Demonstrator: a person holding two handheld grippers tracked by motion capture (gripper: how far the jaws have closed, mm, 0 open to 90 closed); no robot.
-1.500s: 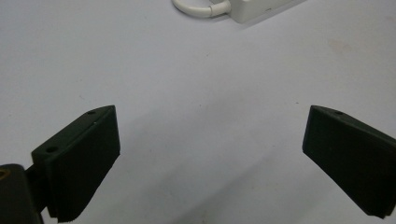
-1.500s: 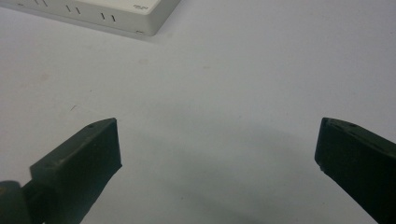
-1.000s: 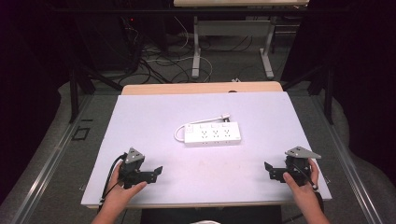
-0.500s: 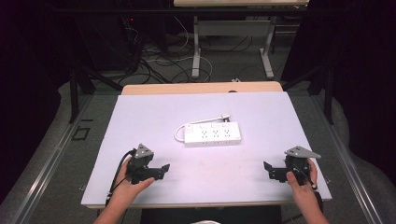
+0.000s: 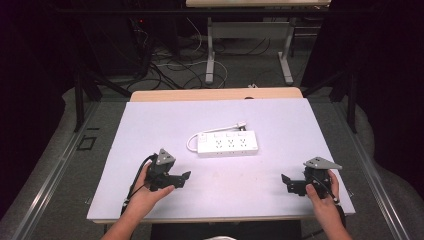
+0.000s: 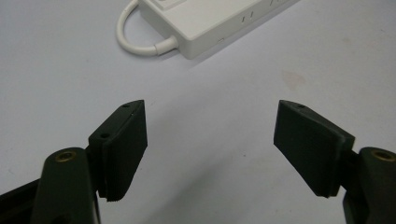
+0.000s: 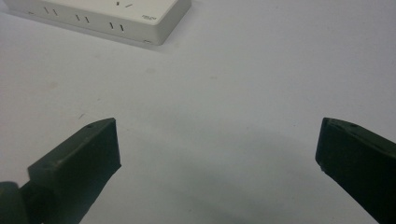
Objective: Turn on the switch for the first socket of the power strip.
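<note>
**Caller:** Looking down from the high view, the white table (image 5: 150,125) carried one thing near its middle, a white power strip (image 5: 229,144), lying flat with its short cord (image 5: 192,142) looped at its left end.

**Partner:** And the left claw (image 5: 186,176) sat below and left of that strip, well short of it, with bare tabletop between them. Its jaws had just been closing a little, yet they stood clearly apart with nothing between them.

**Caller:** The left gripper view backed that up: the strip's corded end (image 6: 187,28) lay ahead of the two black jaws, untouched.

**Partner:** The right claw (image 5: 285,181) rested near the table's front right corner, far from the strip. Its jaws were spread wide and held nothing.

**Caller:** The surface was matt and pale, with a few faint smudges (image 6: 292,79) in front of the left jaws.

**Partner:** A strip of tan wood (image 5: 215,94) showed along the table's far edge. Beyond it the room was dark: black curtains at both sides, tangled cables (image 5: 170,65) on the grey floor, and the white legs of another desk (image 5: 212,55) farther back.
</note>
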